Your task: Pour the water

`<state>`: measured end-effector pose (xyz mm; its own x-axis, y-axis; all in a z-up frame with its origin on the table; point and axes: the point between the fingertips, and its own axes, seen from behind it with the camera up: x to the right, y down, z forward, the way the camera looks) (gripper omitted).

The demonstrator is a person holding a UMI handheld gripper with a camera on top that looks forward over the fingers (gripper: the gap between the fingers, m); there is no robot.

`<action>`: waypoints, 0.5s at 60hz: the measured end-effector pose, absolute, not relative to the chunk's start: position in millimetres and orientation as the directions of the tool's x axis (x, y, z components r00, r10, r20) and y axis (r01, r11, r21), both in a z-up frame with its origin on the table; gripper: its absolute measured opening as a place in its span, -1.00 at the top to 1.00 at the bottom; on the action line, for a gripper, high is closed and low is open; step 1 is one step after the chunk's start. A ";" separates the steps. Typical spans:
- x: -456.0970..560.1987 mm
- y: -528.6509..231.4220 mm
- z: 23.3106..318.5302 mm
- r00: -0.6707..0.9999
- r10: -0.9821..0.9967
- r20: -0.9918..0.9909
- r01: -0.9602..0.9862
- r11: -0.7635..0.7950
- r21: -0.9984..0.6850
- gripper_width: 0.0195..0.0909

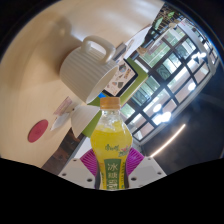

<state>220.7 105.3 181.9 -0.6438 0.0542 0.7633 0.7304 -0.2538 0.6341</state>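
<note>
A plastic bottle of yellow drink with an orange cap and a green-white label stands upright between my gripper's fingers. Both purple pads press against its lower sides, so the gripper is shut on the bottle. The bottle looks lifted off the pale table. Beyond it and to the left sits a white mug with its handle toward the far side. The bottle's base is hidden below the view.
A small pink round object lies on the table to the left of the fingers. A white block sits just behind the bottle on the left. A window with dark frames fills the right side.
</note>
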 end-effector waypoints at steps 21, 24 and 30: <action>249.8 105.3 233.1 -0.107 -0.208 0.972 0.956 -0.290 0.044 0.65; 264.9 105.2 235.7 0.185 -0.285 0.940 0.934 -0.247 -0.259 0.65; 290.9 103.8 234.3 0.660 -0.337 0.672 0.690 -0.084 -0.719 0.64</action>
